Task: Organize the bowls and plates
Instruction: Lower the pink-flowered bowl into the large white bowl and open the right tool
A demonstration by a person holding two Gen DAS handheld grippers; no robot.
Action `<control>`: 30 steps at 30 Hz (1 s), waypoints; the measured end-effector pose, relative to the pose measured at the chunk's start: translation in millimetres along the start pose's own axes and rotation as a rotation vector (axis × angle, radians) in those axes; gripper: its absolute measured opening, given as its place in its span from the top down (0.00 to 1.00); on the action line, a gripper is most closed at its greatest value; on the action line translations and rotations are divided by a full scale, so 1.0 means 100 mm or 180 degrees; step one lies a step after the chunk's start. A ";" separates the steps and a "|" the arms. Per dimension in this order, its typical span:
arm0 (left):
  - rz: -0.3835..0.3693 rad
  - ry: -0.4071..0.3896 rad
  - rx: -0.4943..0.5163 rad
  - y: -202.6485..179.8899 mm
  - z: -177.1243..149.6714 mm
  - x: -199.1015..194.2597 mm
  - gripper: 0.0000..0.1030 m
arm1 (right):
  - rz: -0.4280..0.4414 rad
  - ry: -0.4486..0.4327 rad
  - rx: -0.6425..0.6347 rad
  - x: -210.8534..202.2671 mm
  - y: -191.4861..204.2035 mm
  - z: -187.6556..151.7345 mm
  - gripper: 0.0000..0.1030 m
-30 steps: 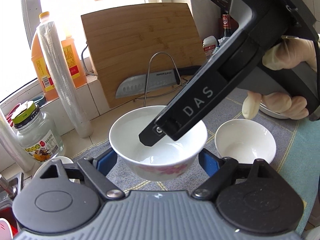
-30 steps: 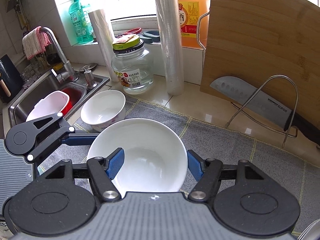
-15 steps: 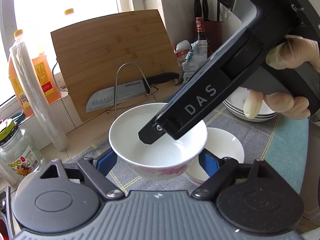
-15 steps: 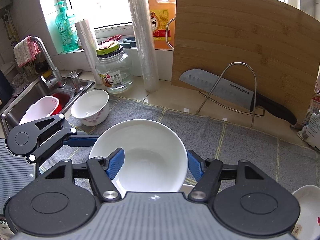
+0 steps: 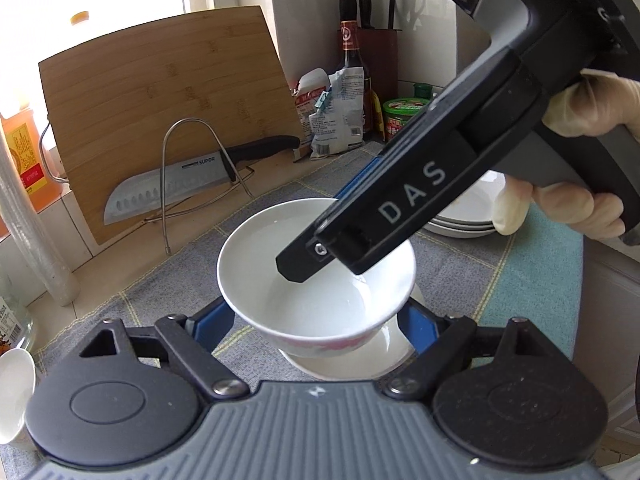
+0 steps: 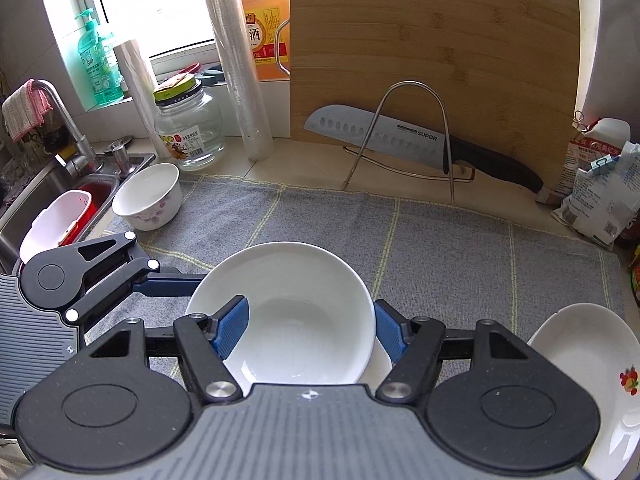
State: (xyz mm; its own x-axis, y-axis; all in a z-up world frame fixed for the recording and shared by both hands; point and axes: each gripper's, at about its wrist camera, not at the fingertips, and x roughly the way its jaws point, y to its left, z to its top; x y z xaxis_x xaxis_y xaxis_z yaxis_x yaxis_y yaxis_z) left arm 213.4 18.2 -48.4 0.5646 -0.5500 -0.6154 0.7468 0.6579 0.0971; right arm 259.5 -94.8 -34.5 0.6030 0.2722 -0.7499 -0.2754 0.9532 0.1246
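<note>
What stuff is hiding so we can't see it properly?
- Second bowl, left wrist view: the held bowl covers most of it.
- Stack of plates, left wrist view: the right hand-held gripper hides most, so no count.
- Fruit-pattern dish, right wrist view: cut off by the edge and the gripper body.
- Sink, right wrist view: cut off at the left edge.

- Three bowls: one held [image 6: 288,312], one beneath it [image 5: 356,360], one by the sink [image 6: 148,196]
- One stack of plates [image 5: 468,216]
- One cutting board [image 6: 432,60]
- One knife [image 6: 400,140]
- Two film rolls [image 6: 236,64], [image 6: 138,92]
- One glass jar [image 6: 188,128]
</note>
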 end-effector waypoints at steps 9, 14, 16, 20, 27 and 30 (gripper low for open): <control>-0.0126 0.0117 -0.0002 -0.08 -0.03 0.13 0.15 | -0.0039 0.0115 0.0063 0.06 -0.08 -0.13 0.29; -0.0151 0.0166 0.0013 -0.11 -0.04 0.16 0.15 | -0.0033 0.0142 0.0105 0.06 -0.11 -0.18 0.29; -0.0161 0.0176 0.0017 -0.11 -0.05 0.18 0.15 | -0.0026 0.0143 0.0117 0.08 -0.11 -0.20 0.29; -0.0150 0.0214 0.0046 -0.12 -0.06 0.21 0.15 | -0.0017 0.0155 0.0150 0.11 -0.12 -0.21 0.29; -0.0159 0.0219 0.0044 -0.13 -0.06 0.22 0.14 | -0.0012 0.0161 0.0184 0.13 -0.15 -0.22 0.29; -0.0165 0.0224 0.0044 -0.12 -0.06 0.22 0.14 | -0.0015 0.0162 0.0183 0.14 -0.15 -0.23 0.29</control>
State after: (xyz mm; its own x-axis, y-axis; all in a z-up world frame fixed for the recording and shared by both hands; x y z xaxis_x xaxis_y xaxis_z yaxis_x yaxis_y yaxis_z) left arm 214.4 1.3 -67.9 0.4992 -0.5454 -0.6733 0.7795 0.6220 0.0741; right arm 255.1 -108.2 -61.5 0.5650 0.2620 -0.7824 -0.2284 0.9608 0.1569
